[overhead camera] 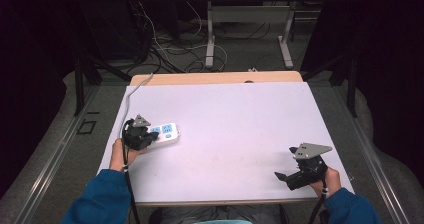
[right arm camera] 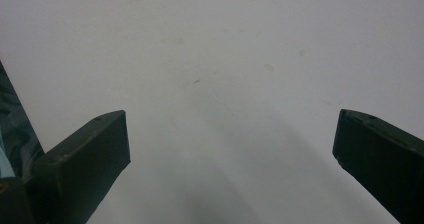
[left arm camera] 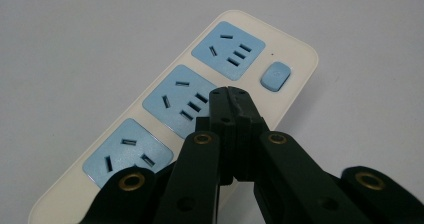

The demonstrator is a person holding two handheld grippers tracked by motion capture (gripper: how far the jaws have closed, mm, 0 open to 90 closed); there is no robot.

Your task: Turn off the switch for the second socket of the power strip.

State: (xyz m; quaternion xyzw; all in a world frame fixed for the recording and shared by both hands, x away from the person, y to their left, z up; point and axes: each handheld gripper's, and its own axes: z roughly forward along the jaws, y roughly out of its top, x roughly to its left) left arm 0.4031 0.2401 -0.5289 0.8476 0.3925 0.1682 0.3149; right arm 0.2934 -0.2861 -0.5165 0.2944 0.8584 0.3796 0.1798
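A white power strip with three light-blue sockets and a blue switch lies on the left part of the white table top; its white cable runs off toward the far left corner. My left gripper hangs over the strip's near end, jaws shut with nothing between them. Seen from the left gripper view, the closed tips sit above the middle socket of the power strip. My right gripper rests near the table's front right, jaws wide open over bare table; its fingers frame empty surface.
The table's wooden far edge shows beyond the white top. Cables and metal desk legs crowd the floor behind. Dark frame posts stand at both sides of the table.
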